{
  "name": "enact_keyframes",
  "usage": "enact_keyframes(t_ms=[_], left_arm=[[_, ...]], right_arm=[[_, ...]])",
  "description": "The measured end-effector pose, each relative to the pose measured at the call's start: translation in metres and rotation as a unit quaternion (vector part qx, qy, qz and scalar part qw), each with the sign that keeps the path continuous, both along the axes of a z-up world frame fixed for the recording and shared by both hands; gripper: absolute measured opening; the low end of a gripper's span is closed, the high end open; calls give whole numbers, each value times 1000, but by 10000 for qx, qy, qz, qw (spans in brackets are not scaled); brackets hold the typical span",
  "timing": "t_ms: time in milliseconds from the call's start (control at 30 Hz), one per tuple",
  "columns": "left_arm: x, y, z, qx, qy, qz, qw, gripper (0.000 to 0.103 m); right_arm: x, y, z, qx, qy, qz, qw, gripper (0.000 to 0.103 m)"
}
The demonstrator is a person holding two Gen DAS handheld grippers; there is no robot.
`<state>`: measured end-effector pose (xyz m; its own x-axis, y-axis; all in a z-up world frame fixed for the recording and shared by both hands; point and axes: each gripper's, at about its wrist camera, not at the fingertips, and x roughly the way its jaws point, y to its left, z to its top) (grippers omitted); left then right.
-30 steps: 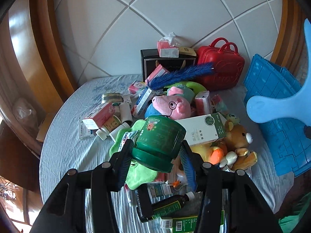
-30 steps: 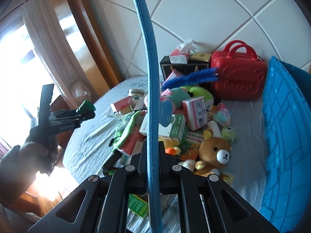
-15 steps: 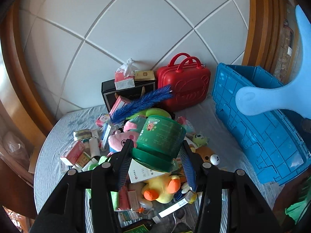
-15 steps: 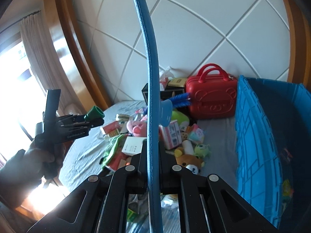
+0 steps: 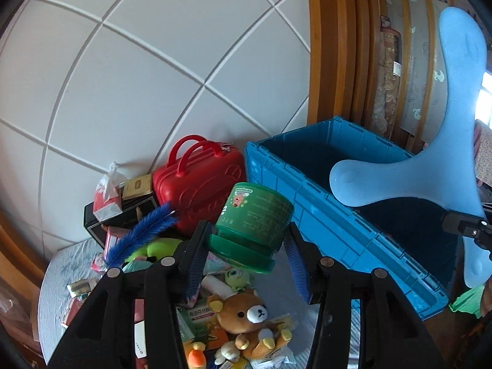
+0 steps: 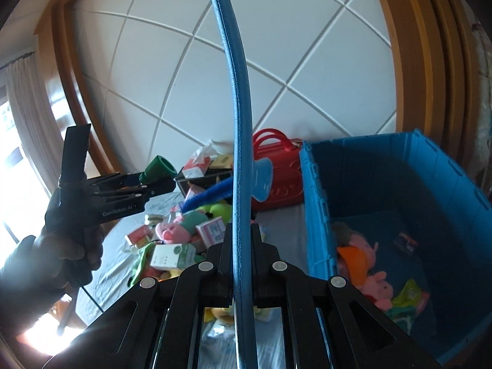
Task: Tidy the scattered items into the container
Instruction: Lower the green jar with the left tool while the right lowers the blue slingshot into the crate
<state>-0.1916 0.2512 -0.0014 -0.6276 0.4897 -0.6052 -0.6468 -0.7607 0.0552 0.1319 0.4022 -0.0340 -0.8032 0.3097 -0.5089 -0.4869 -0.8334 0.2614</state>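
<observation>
My left gripper [image 5: 247, 247] was clenched on a green lidded tub [image 5: 252, 224], lid end toward the camera, pads pressing on the lid rim from both sides. The tub was held in the air above the toy pile, seen just left of the blue crate [image 5: 310, 215]. In the right wrist view the same left gripper [image 6: 153, 181] showed at the left with the green tub [image 6: 158, 169] at its tip, my hand [image 6: 66, 246] wrapped on the handle.

My right gripper [image 6: 238, 240] was clamped tight on a flat blue three-armed boomerang-like toy [image 6: 236, 123], seen edge-on as a thin dark-blue band running up the middle of that view. In the left wrist view the toy [image 5: 446, 160] hung broadside over the crate's open top.

The crate stood at the right end of the grey cloth-covered table [image 5: 61, 276], against a red toy suitcase [image 5: 196, 187]. Inside it lay pink plush toys [image 6: 378, 283], something orange, and a green-yellow item; details were dim.

Left on the table: a brown teddy bear [image 5: 246, 310], a blue feather [image 5: 144, 230], a black box [image 5: 123, 218] with a red tissue pack [image 5: 106, 200] on top, a pink pig plush [image 6: 169, 230], several small cartons [image 6: 170, 255], a yellow duck toy [image 5: 196, 356].
</observation>
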Motion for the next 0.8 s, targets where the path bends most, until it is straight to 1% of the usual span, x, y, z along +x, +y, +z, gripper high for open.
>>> enact_keyframes(t_ms=[233,400,600,800], left_arm=[[14,82,17,62,125,-656,9978,48],[25,134,22,107,89,-1055,9943,48],[36,186,20,67,36,-1428,9897,48],[42,227,16,7,-37,-1697,9855,48]], right_arm=[[49,35,8,8,52,-529,9986,7],[79,53,8,-44,44,-856,9963,7],[112,72,7,-131,9,-1231,9923,7],[141,90,4,-234,-25,-1571,9873,7]])
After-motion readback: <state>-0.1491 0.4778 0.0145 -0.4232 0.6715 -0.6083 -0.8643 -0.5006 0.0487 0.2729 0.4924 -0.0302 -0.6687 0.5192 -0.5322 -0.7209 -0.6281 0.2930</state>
